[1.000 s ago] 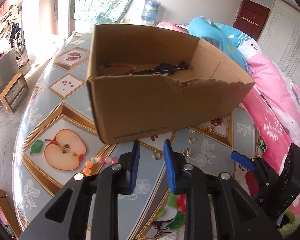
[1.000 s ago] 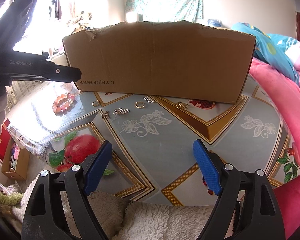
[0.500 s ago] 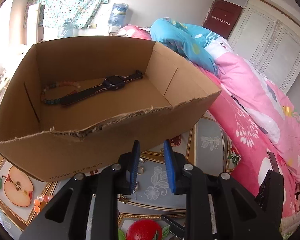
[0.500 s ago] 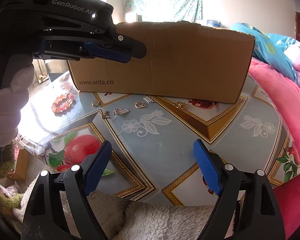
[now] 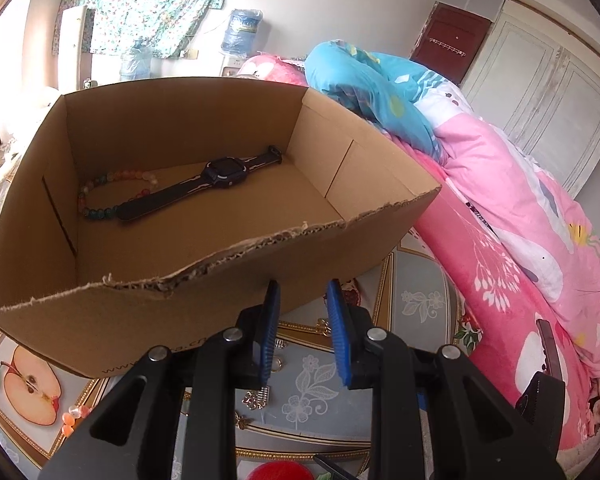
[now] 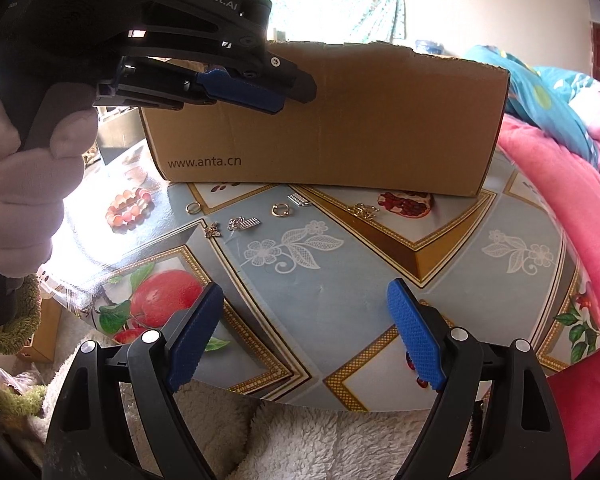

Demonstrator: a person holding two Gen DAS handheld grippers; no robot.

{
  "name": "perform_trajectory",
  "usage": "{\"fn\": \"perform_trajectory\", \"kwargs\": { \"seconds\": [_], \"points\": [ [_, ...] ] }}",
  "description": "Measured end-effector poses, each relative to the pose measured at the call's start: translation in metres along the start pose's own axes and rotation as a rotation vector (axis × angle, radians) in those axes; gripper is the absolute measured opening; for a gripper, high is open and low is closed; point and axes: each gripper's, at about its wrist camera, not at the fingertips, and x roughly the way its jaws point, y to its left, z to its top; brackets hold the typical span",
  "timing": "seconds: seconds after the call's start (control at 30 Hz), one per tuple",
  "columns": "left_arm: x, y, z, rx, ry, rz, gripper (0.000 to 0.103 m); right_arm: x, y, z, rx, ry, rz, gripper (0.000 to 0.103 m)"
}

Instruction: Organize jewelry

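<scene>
An open cardboard box [image 5: 204, 300] [image 6: 340, 120] stands on the fruit-patterned table. Inside lie a black watch [image 5: 204, 190] and a multicoloured bead bracelet [image 5: 100, 196]. My left gripper [image 5: 300, 300] [image 6: 284, 96] hovers in front of the box's near rim, jaws slightly apart with nothing between them. On the table in front of the box lie a pink bead bracelet [image 6: 129, 209], gold rings [image 6: 278, 210], a silver clip [image 6: 244, 223], a small butterfly charm [image 6: 213, 231] and a gold piece [image 6: 366, 210]. My right gripper [image 6: 306, 332] is wide open, low at the table's near edge.
A pink quilt [image 5: 520, 216] and blue bedding [image 5: 372, 88] lie right of the table [image 6: 380, 280]. A white fluffy cloth [image 6: 320, 436] lies below the table's front edge. A water dispenser [image 5: 242, 30] and a curtain stand at the far wall.
My left gripper has risen from table level and tilted so that it looks into the box from above its rim. The right gripper has stayed still.
</scene>
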Motion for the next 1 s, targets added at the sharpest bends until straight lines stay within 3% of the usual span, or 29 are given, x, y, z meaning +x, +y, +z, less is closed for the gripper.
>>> {"fn": "perform_trajectory", "kwargs": {
  "seconds": [0.4, 0.57, 0.77, 1.0],
  "points": [
    [0.006, -0.014, 0.003, -0.002, 0.024, 0.09, 0.024, 0.001, -0.009, 0.01, 0.05, 0.047, 0.052, 0.08],
    [0.01, -0.019, 0.004, 0.021, 0.063, 0.153, 0.024, 0.004, -0.028, 0.023, 0.168, 0.078, 0.097, 0.079],
    [0.013, -0.023, 0.006, 0.046, 0.104, 0.189, 0.024, 0.007, -0.044, 0.033, 0.207, 0.076, 0.083, 0.071],
    [0.013, -0.021, 0.004, 0.033, 0.087, 0.183, 0.024, 0.005, -0.058, 0.032, 0.243, 0.102, 0.05, 0.057]
  ]
}}
